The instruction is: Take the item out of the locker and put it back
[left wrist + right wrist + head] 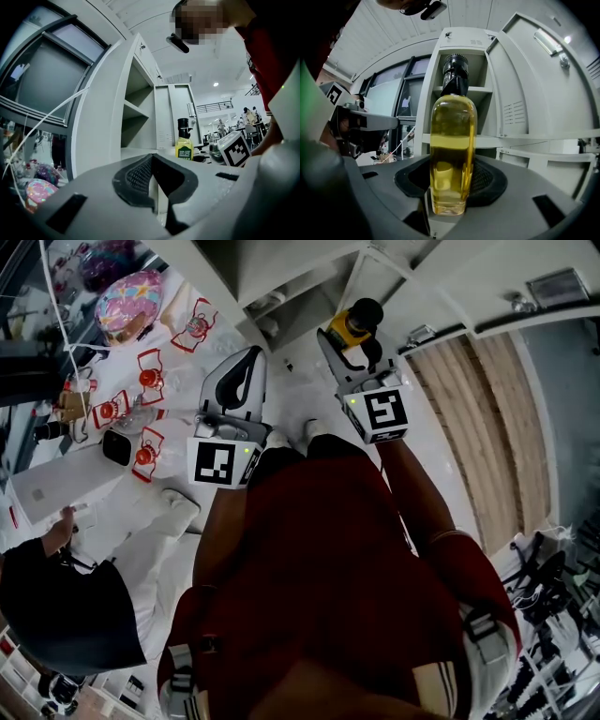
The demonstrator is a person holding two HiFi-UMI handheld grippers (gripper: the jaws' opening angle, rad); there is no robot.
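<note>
One tall clear bottle of yellow liquid with a black cap [453,140] stands upright between the pads of the right hand-held gripper [451,199], which is clamped on its lower body. The bottle's long axis runs straight up, across the level line along which this hand-held gripper points.

Directly beyond the bottle rises the pale grey metal locker [426,103]. Its grey door [520,93] is swung open to the right, and bare shelves show behind the bottle's neck and shoulders. The bottle is out in front of the opening, not resting on a shelf, though how near it is to the locker's front edge is hard to judge from these angles.

Putting the bottle back would call for a straight push forward, keeping it vertical so that the cap clears the shelf above. The right hand carries the load and faces the opening squarely, so it is the one placed to do this.

To its left, the left hand-held gripper [152,183] has its jaws drawn together on nothing and is aimed towards the same locker.
</note>
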